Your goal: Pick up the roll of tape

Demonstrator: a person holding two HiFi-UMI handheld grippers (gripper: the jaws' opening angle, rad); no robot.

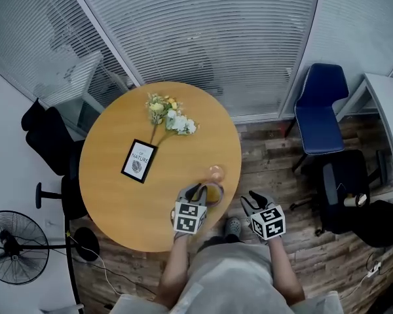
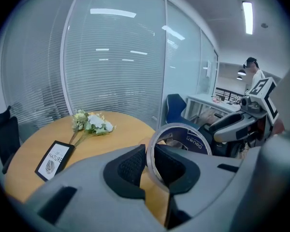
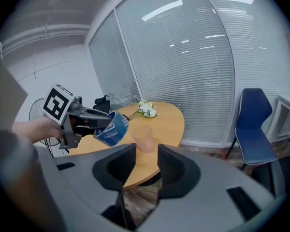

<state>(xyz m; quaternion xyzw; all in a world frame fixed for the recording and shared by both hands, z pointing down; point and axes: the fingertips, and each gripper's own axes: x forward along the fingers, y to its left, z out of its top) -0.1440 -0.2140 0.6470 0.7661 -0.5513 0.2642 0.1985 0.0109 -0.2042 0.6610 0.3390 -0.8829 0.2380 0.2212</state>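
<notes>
Firmly, left tool [image 2: 151, 164] clamps the roll of tape [image 2: 195, 141]; right tool [image 3: 146, 166] gapes empty.

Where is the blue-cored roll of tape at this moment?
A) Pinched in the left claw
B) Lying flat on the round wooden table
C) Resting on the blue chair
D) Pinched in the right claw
A: in the left gripper view the left claw pinches the wall of the blue-cored roll of tape between its pads. The right gripper view shows the roll carried tilted, not lying on the round wooden table.
</notes>
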